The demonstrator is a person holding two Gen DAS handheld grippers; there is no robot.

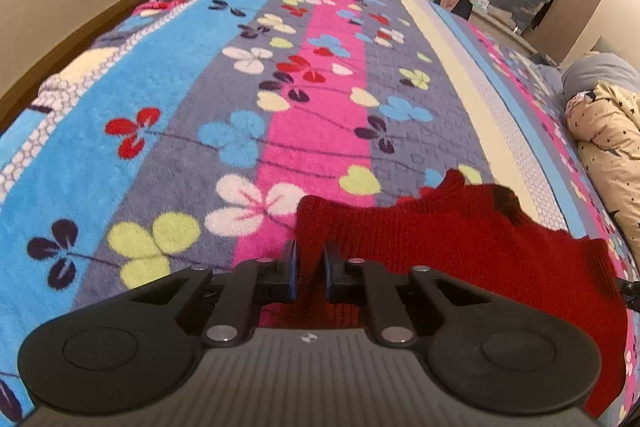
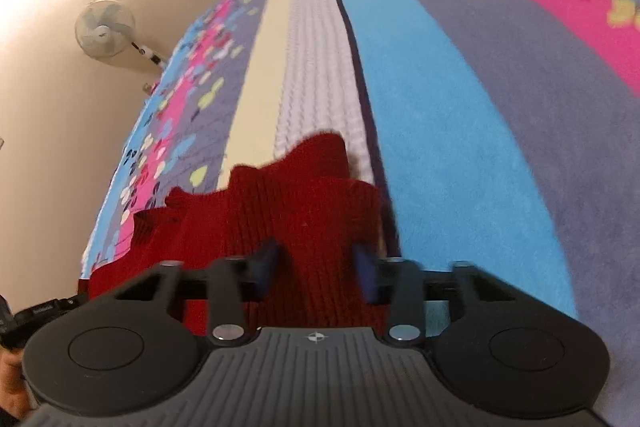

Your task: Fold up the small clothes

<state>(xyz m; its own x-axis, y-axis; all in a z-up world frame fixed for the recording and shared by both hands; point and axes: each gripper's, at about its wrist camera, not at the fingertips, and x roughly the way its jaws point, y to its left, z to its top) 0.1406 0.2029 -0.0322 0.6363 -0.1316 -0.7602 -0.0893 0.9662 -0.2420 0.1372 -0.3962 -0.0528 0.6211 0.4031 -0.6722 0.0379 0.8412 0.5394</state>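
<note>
Left tool (image 1: 309, 273) is pinched almost shut on a fold of the red knit garment (image 1: 460, 247), while the right tool (image 2: 316, 273) straddles a thicker bunch of the same knit (image 2: 288, 211), its blurred pads gapped, so a firm grip there I cannot tell. The garment lies rumpled on the flowered blanket (image 1: 200, 99), just beyond both tools. I'd lift both corners evenly and keep the knit taut, so the fold lands square rather than bunched.
</note>
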